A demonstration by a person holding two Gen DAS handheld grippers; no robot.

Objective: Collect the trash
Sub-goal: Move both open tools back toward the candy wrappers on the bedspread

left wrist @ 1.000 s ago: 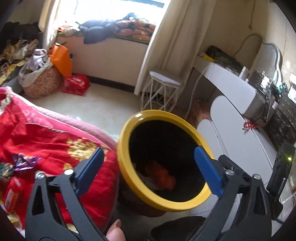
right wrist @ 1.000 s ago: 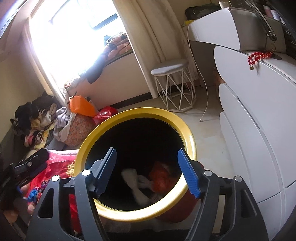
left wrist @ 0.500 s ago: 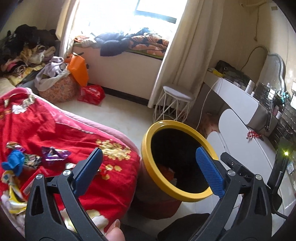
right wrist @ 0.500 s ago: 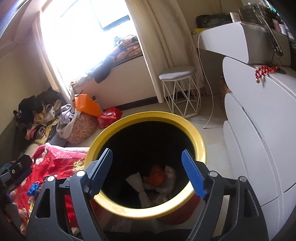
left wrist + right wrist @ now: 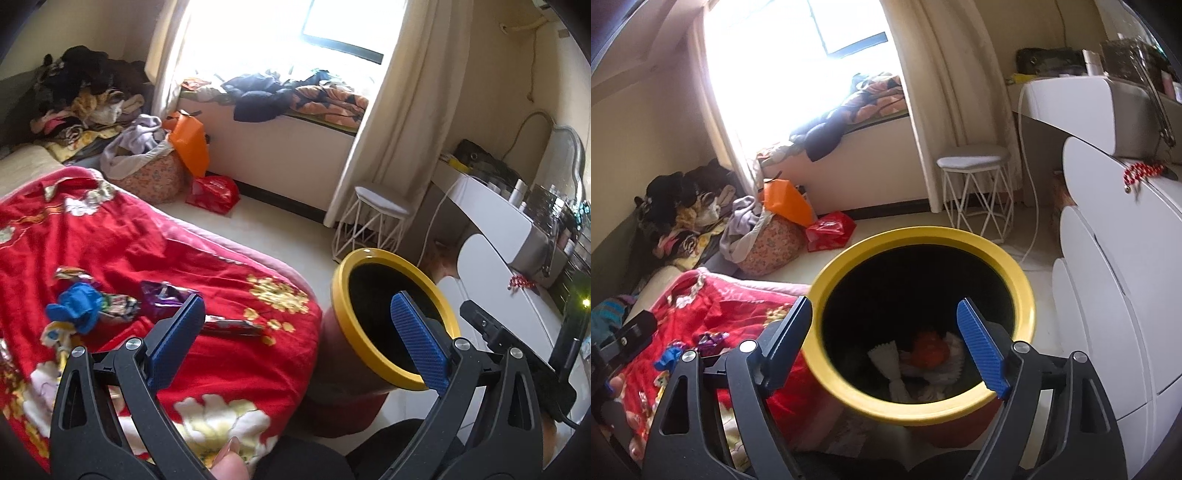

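trash on the bed: a blue crumpled scrap (image 5: pixel 75 308), a purple shiny wrapper (image 5: pixel 162 297) and a long dark wrapper (image 5: pixel 232 327) lie on the red flowered blanket (image 5: pixel 122 240)
long wrapper: lies flat, its long side running left to right across the left view, just past the left finger's tip
bin: the yellow-rimmed trash bin (image 5: pixel 923 328) stands on the floor right beside the bed corner, with an orange scrap (image 5: pixel 929 350) and white paper (image 5: pixel 890 363) already at the bottom
left gripper (image 5: pixel 295 336): fingers wide apart, nothing between them, aimed at the gap between the blanket edge and the bin
right gripper (image 5: pixel 886 343): jaws opening, nothing between them (only the bin's mouth shows below)
which hand is nearer: the left one, I think, since the wrappers sit to its left side and close, while the right one hangs over the bin
next move needs: probably a swing of the left gripper to its left and down onto the blanket
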